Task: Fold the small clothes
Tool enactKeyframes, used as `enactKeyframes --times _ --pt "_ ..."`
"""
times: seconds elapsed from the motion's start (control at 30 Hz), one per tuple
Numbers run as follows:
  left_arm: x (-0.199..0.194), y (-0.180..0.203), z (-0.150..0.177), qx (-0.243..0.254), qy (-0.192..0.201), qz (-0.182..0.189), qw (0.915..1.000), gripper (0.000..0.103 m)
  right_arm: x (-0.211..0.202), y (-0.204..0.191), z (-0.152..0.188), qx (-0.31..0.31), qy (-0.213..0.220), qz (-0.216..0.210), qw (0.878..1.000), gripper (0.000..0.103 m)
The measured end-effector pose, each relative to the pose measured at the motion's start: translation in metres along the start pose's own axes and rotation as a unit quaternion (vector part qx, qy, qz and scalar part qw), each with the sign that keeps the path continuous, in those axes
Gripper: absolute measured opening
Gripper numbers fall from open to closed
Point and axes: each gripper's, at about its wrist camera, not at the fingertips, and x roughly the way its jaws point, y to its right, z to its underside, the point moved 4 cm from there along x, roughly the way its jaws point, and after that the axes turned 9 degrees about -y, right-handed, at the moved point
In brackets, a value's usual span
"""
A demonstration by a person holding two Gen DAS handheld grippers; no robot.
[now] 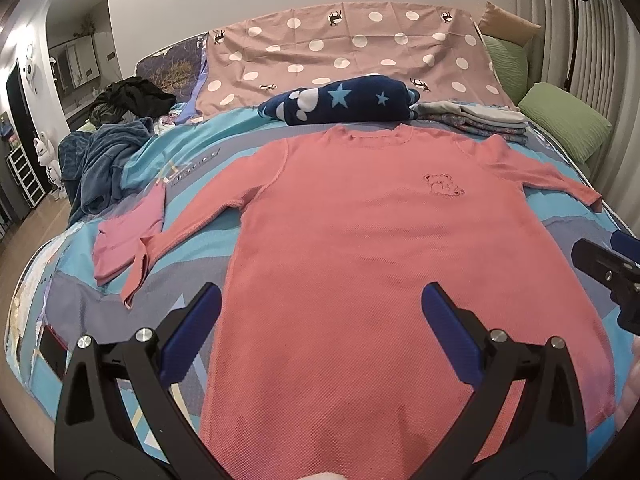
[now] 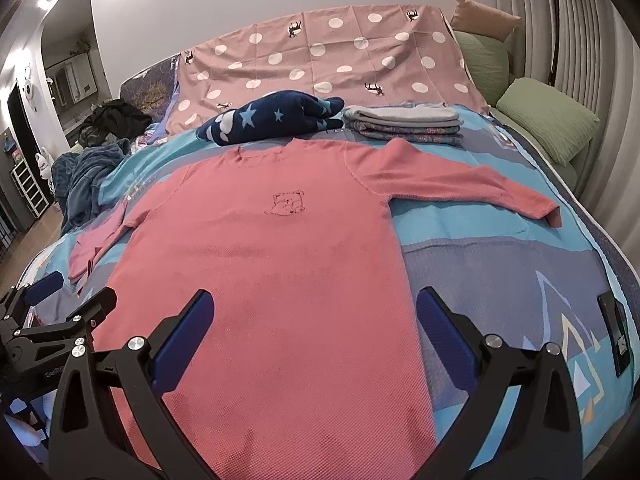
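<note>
Pink top (image 1: 360,240) flat on bed (image 1: 192,268), front up, sleeves spread. Left claw (image 1: 320,312) and right claw (image 2: 314,316) both spread wide, empty, above hem end. We judge sleeve fold comes first: we pinch each cuff low, carry it inward, keep body smooth. Folded stack (image 2: 404,124) beyond collar.

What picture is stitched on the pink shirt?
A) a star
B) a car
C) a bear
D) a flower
C: a small bear outline is stitched on the chest of the pink shirt, which lies flat on the bed; it shows in the left wrist view too.
</note>
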Motion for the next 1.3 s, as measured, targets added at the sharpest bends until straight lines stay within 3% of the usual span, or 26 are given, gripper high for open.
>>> enactKeyframes --times 1.3 --pt "0.006 -0.019 0.012 -0.015 -0.011 0.016 0.9997 0.101 0.005 -0.025 0.008 -0.028 -0.028 0.012 0.999 0.102"
